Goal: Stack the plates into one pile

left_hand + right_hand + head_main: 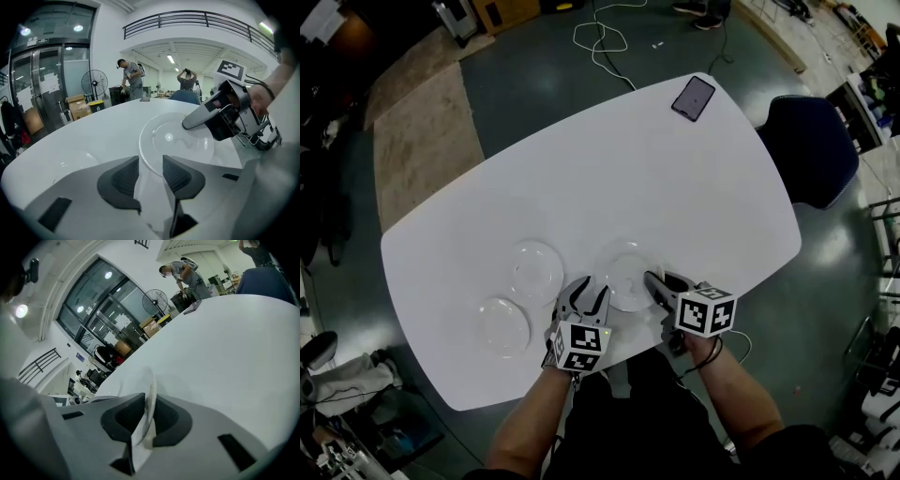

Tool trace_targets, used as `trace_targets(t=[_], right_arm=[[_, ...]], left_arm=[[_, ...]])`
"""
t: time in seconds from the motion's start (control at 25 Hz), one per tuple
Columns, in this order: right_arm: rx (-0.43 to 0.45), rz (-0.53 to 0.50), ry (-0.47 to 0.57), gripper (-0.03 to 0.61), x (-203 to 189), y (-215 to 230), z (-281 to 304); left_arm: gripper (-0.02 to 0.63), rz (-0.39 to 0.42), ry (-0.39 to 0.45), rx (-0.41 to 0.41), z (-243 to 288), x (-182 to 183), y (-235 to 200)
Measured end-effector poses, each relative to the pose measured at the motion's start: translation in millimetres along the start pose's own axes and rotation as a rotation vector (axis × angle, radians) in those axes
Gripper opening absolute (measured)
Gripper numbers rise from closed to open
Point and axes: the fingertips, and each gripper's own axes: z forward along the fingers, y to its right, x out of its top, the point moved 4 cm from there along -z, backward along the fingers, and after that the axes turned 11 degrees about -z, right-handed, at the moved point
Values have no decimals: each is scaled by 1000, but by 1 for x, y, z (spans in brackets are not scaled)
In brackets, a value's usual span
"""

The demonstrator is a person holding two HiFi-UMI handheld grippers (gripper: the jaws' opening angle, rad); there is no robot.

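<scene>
Head view: white table [675,178] with three round plates near its front edge and both grippers down at that edge. right gripper [656,284] is clamped on the near right rim of the gripped plate [623,272]. Right gripper view confirms: both pads squeeze the thin rim, plate edge-on between them, running away from the camera. left gripper [150,159] has its jaws apart, nothing pinched. Left gripper view shows the gripped plate's near rim reaching into the gap between the dark pads, but they don't press on it (can't tell if the rim brushes either pad). Left gripper sits just to the left of the right one, both angled down toward the same plate from the person's side. second plate [534,267] lies flat just beyond and to the left of the left gripper, apart from the gripped plate. third plate [504,325] lies flat further left of the left gripper, close to the table's front edge and close beside the second plate. No plate sits on another. Black phone [694,97] lies at the far edge of the table, well beyond both grippers. Dark blue chair [811,150] stands off the table's right end, far right of the right gripper. White cable [600,39] lies looped on the floor beyond the table.
</scene>
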Motion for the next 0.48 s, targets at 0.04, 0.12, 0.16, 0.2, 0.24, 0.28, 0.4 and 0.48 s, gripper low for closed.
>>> trace_targets(t=[0.04, 0.12, 0.16, 0.2, 0.24, 0.28, 0.4, 0.48], right_arm=[[4, 2, 3, 55, 1, -1, 0], [10, 5, 11, 48, 4, -4, 1], [11, 3, 13, 46, 5, -6, 2], [13, 2, 16, 44, 5, -8, 2], [15, 1, 18, 44, 6, -11, 2], [18, 2, 20, 43, 6, -13, 1], [28, 12, 28, 40, 7, -19, 2], [35, 21, 36, 37, 9, -25, 1]], left_arm=[[173, -3, 2, 0, -1, 0, -1], [173, -10, 10, 1, -3, 2, -4], [173, -11, 14, 2, -4, 3, -6], [173, -12, 19, 2, -7, 4, -6], [173, -11, 25, 3, -9, 5, -7], [173, -11, 31, 4, -12, 6, -8], [173, -16, 49, 15, -19, 6, -12], [173, -22, 58, 25, -26, 7, -15]])
